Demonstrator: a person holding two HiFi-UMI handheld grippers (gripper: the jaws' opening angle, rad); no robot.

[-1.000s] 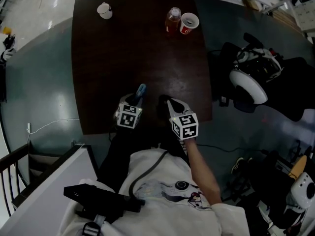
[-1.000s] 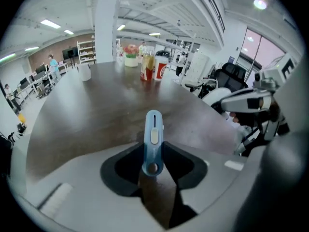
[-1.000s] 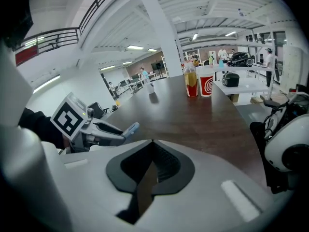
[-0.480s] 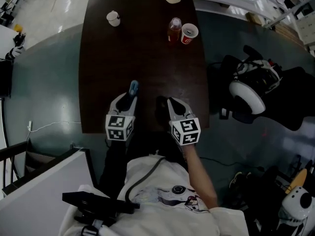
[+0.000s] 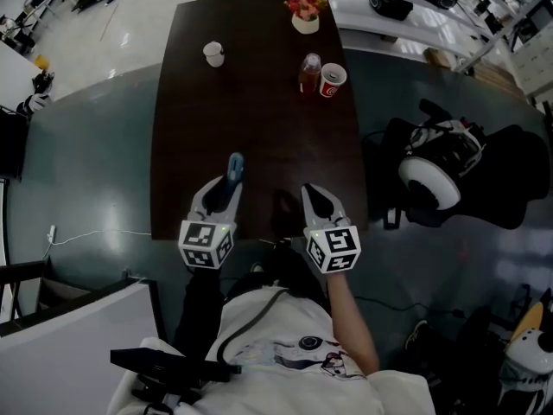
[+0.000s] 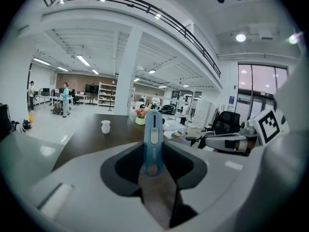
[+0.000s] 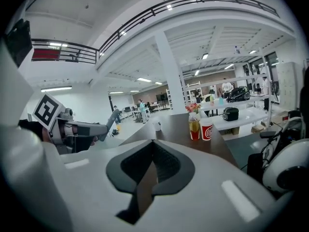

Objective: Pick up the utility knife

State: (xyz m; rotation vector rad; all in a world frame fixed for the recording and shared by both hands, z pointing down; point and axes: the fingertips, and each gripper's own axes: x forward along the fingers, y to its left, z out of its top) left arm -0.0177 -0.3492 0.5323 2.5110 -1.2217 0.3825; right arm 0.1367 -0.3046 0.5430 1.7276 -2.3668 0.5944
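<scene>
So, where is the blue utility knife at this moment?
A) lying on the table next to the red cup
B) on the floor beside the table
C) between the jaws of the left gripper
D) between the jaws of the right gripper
C: the left gripper view shows the utility knife clamped between the jaws of the left gripper, while the right gripper has its jaws together on nothing.

Left tongs grip the utility knife, pointing forward. Right tongs, beside them, are closed on nothing.
</scene>
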